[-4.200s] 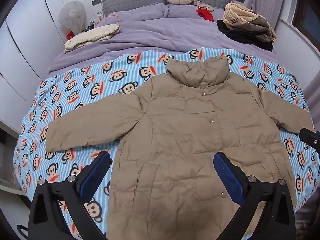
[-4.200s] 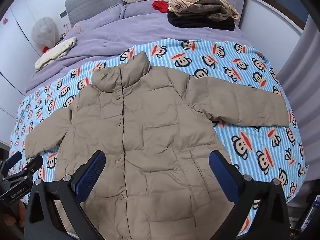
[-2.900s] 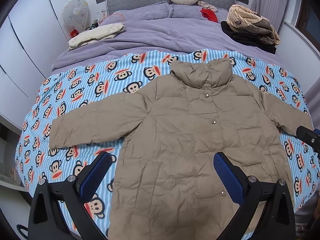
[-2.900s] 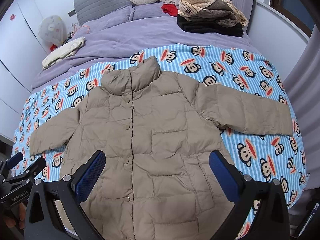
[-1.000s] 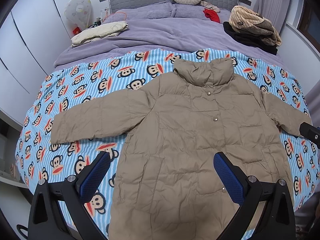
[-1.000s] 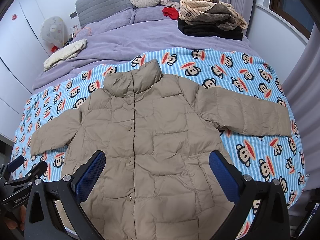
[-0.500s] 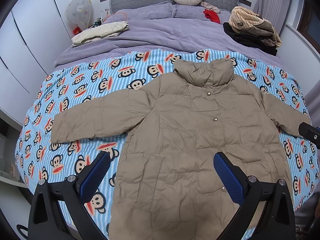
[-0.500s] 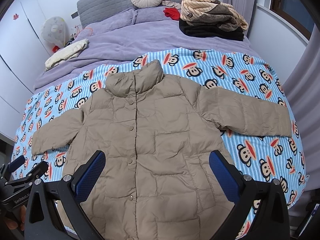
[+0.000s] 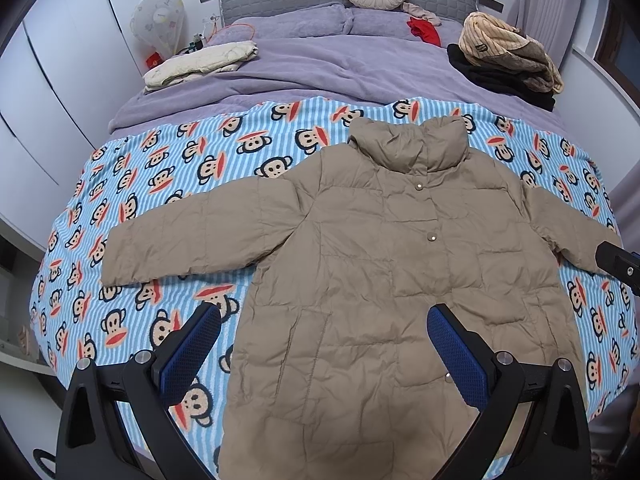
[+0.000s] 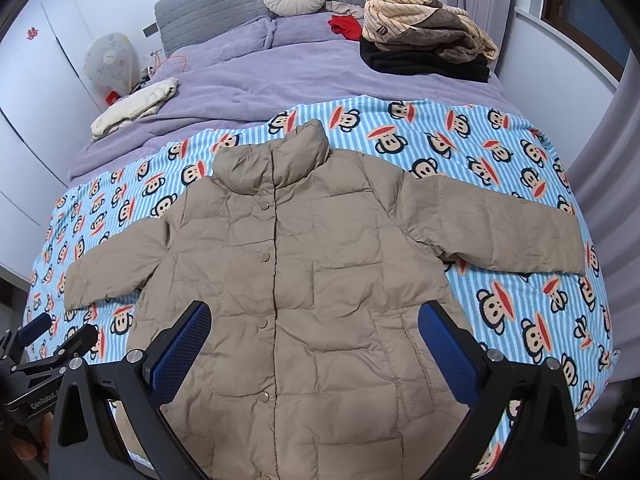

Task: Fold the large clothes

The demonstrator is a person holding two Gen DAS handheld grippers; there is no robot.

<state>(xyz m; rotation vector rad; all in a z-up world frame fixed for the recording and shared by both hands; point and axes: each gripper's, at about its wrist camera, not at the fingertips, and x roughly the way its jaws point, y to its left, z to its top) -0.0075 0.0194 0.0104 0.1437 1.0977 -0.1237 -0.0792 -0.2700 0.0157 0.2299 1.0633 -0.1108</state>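
1. The tan puffer coat (image 9: 392, 280) lies face up on the monkey-print blanket (image 9: 168, 176) at the foot of the bed, snapped shut, collar toward 12 o'clock, hem toward 6 o'clock.
2. Both sleeves are spread flat: the left sleeve (image 9: 192, 236) points to 9 o'clock, the right sleeve (image 10: 500, 232) to 3 o'clock.
3. The left claw (image 9: 324, 354) has its jaws wide apart and holds nothing. It hangs above the coat's lower left edge.
4. The right claw (image 10: 314, 346) is likewise spread and unloaded, above the lower front of the coat.
5. Change over the last seconds: only a slight drift of both views. The coat's lie is unaltered and neither claw has touched it.
6. Judgement: no fold has been made. The coat appears laid out and ready, so the sleeves are the likely first step.
7. Folded clothes (image 10: 428, 40) sit at 1 o'clock on the purple duvet (image 10: 280, 80), well apart from the coat.
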